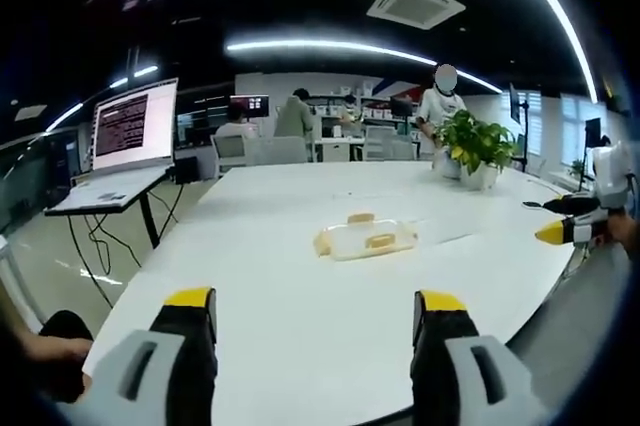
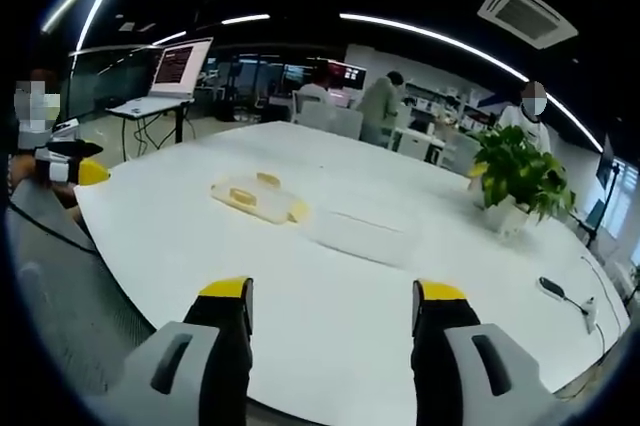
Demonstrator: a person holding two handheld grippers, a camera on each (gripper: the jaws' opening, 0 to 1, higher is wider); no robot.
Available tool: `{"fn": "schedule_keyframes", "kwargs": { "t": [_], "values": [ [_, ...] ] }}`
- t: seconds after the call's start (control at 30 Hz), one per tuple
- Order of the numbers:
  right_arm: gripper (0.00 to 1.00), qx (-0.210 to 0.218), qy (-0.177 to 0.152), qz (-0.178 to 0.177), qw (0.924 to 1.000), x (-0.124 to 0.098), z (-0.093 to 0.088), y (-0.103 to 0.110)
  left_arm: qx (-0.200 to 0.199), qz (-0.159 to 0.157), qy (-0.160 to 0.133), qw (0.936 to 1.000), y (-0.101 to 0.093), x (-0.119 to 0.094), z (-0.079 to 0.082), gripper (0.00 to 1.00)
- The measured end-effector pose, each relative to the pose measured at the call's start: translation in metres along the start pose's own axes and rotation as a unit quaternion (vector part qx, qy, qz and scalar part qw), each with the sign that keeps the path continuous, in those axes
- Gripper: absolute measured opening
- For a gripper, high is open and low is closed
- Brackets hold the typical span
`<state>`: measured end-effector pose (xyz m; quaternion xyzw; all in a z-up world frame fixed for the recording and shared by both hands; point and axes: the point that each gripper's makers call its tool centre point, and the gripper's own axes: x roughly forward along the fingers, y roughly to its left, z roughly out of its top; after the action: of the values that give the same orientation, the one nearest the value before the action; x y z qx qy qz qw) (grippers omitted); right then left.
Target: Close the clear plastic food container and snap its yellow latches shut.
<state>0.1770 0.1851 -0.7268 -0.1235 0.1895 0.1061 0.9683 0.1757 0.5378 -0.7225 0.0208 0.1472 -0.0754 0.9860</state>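
One lid (image 1: 365, 238), one clear container base (image 2: 358, 230), two open grippers apart.

- Laptop (image 1: 133, 128): we see lines of text on its screen, too small to read.
- Clear container base (image 2: 360, 229): its walls nearly vanish against the white table (image 2: 200, 246); we cannot tell its contents.
- Lid (image 1: 366, 238) with yellow latches: latch positions too small to judge.
- Right gripper (image 1: 560, 233): cut off at the left gripper view's edge; jaw state unclear there.
- Dark object (image 2: 552, 289) near the table's far edge: too small to identify.
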Motion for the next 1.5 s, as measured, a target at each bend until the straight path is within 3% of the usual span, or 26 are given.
{"fn": "schedule_keyframes", "kwargs": {
  "t": [0.1, 0.3, 0.4, 0.6, 0.7, 0.8, 0.87, 0.93, 1.1, 1.17, 1.3, 1.37, 1.43, 1.5],
  "values": [
    [0.62, 0.002, -0.004, -0.001, 1.0000, -0.001, 0.001, -0.001, -0.017, -0.010, -0.009, 0.9998, -0.003, -0.001, 0.003, 0.77],
    [0.61, 0.010, -0.027, -0.013, 0.9995, -0.004, 0.008, -0.005, -0.011, -0.024, -0.013, 0.9996, -0.008, -0.002, 0.005, 0.77],
    [0.60, 0.013, -0.035, -0.019, 0.9991, -0.006, 0.011, -0.008, -0.038, -0.042, -0.058, 0.9967, -0.013, -0.005, 0.021, 0.78],
    [0.61, 0.031, -0.072, -0.031, 0.9964, -0.011, 0.021, -0.014, -0.035, -0.034, -0.069, 0.9964, -0.009, -0.006, 0.023, 0.82],
    [0.60, 0.036, -0.072, -0.035, 0.9961, -0.011, 0.021, -0.015, -0.053, -0.038, -0.108, 0.9920, -0.008, -0.010, 0.036, 0.80],
    [0.61, 0.041, -0.083, -0.032, 0.9952, -0.013, 0.024, -0.014, -0.053, -0.039, -0.104, 0.9924, -0.007, -0.009, 0.034, 0.80],
    [0.62, 0.038, -0.071, -0.031, 0.9963, -0.011, 0.021, -0.013, -0.048, -0.042, -0.096, 0.9933, -0.007, -0.007, 0.032, 0.79],
    [0.62, 0.030, -0.059, -0.036, 0.9972, -0.009, 0.019, -0.012, -0.046, -0.027, -0.069, 0.9962, -0.003, -0.003, 0.025, 0.76],
    [0.63, 0.032, -0.048, -0.035, 0.9977, -0.010, 0.018, -0.010, -0.047, -0.071, -0.057, 0.9947, -0.012, 0.000, 0.022, 0.80],
    [0.63, 0.027, -0.032, -0.029, 0.9987, -0.008, 0.014, -0.007, -0.039, -0.091, -0.031, 0.9946, -0.016, 0.001, 0.015, 0.83],
    [0.62, 0.041, -0.046, -0.005, 0.9981, -0.009, 0.023, 0.002, -0.021, -0.112, -0.038, 0.9927, -0.007, 0.008, 0.021, 0.90],
    [0.61, 0.039, -0.030, 0.024, 0.9985, -0.009, 0.021, 0.009, -0.025, -0.119, -0.038, 0.9918, -0.003, 0.012, 0.024, 0.94],
    [0.59, -0.002, -0.036, 0.037, 0.9987, -0.009, 0.029, 0.009, -0.021, -0.116, -0.042, 0.9921, 0.005, 0.020, 0.031, 0.94],
    [0.58, -0.049, -0.042, 0.048, 0.9967, -0.006, 0.039, 0.007, 0.015, -0.112, -0.037, 0.9929, 0.012, 0.032, 0.038, 0.96]
  ]
}}
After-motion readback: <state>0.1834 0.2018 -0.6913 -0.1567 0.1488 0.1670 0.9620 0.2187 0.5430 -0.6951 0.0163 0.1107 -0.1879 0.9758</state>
